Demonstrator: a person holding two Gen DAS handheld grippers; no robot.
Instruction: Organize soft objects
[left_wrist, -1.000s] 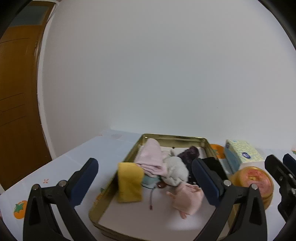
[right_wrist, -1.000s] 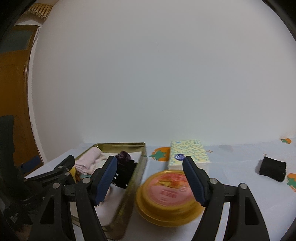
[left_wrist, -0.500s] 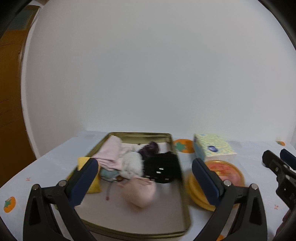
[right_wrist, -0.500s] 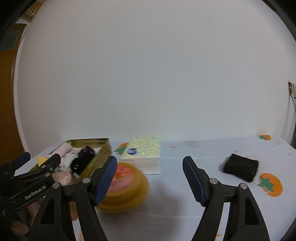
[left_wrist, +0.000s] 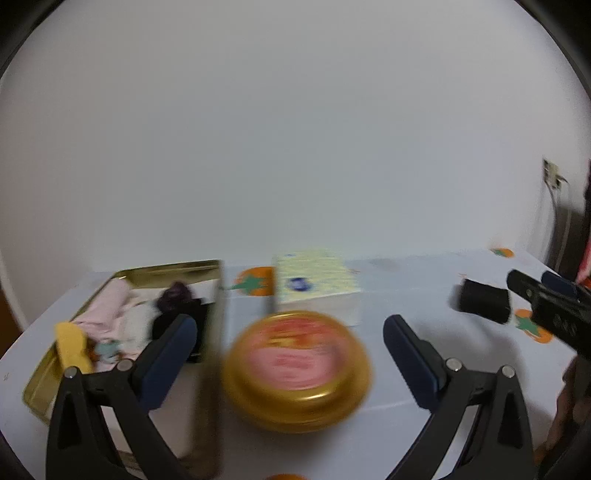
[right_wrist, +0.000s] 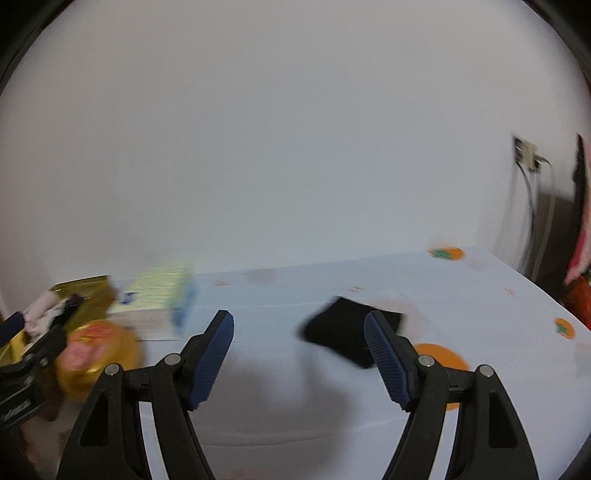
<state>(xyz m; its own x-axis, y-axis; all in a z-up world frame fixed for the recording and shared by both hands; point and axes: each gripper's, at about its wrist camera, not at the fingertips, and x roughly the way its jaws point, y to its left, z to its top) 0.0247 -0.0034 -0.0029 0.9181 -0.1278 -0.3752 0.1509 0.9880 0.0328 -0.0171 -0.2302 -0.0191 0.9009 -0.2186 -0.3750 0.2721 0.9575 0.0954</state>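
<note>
Jaws of our left gripper (left_wrist: 286, 345) gape empty, low in the frame, over the round gold tin (left_wrist: 297, 369); soft items fill the gold tray (left_wrist: 40, 384) at lower left. Right wrist view: our right gripper (right_wrist: 299, 349) gapes empty, black roll (right_wrist: 343, 334) just beyond its 2 fingers.

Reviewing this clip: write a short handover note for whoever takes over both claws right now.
Left claw: open, empty, with the round gold tin in front of it.
Right claw: open, empty, pointed at the black roll, not touching it.
Things: the gold tray on the left holds a pink cloth, a yellow piece, white, purple and black soft items. The tissue pack sits behind the round tin. The black roll lies alone on the tablecloth, right of the tissue pack.
Done: most soft items are in the tray.
Left: likely pick up the black roll and put it in the tray. Frames are blurred.
</note>
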